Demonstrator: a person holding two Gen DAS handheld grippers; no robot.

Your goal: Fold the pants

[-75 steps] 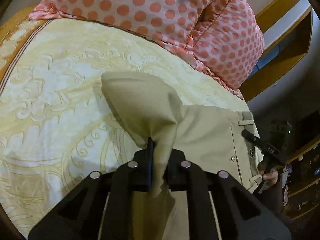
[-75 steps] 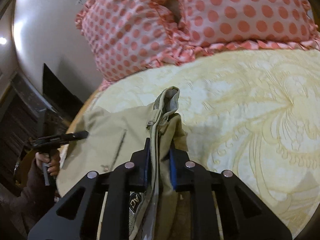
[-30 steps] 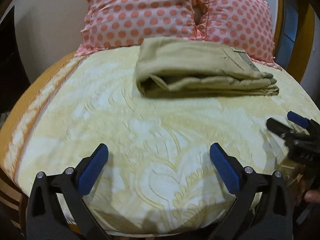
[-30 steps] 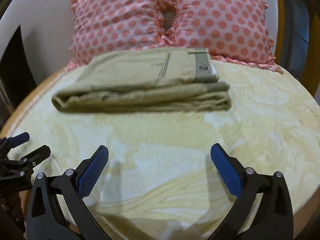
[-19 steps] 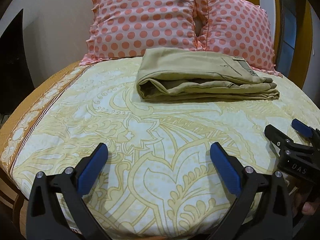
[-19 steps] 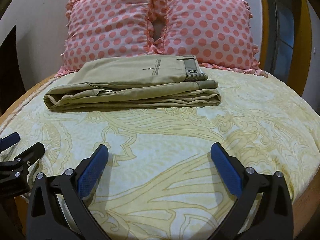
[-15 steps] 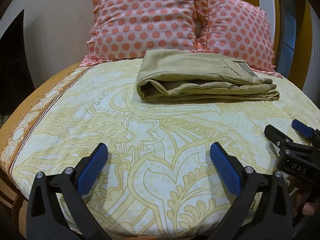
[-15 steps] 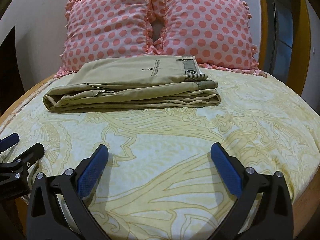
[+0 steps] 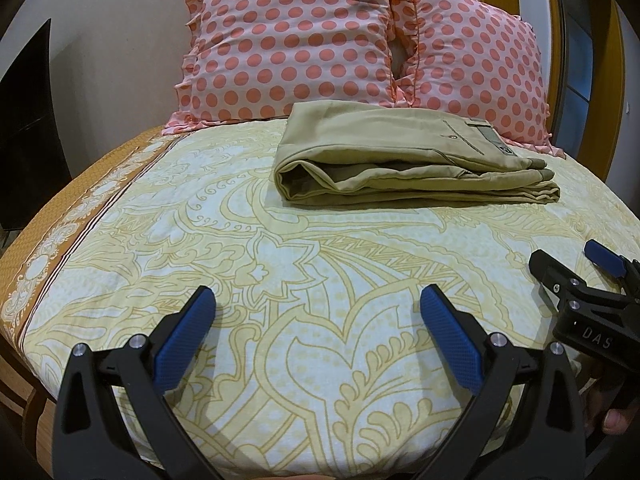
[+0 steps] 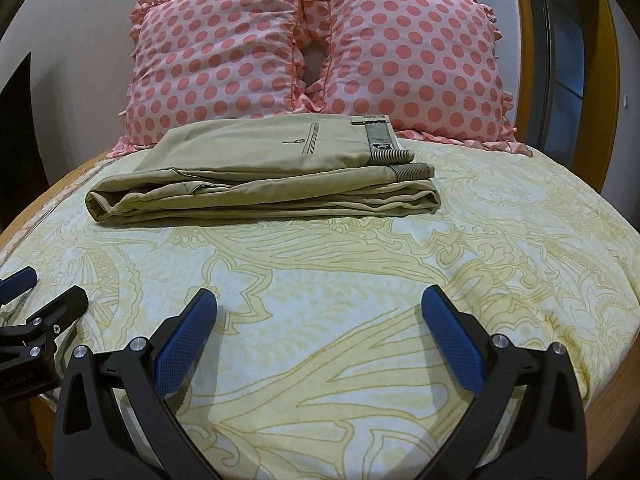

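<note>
Where cloth hung clamped moments ago, now both released: left tool (image 9: pixel 316 312) and right tool (image 10: pixel 318 312), fingers spread wide, holding nothing, well short of the pillows (image 10: pixel 312 40). Pants (image 10: pixel 264 176) folded flat, touching those pillows. Folding seemingly complete.

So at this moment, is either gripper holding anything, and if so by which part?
Nothing is held. The left gripper and right gripper are both open and empty, and the folded pants lie on the bed, apart from both.

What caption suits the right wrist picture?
Folded khaki pants on the bed before polka-dot pillows, right gripper open.
</note>
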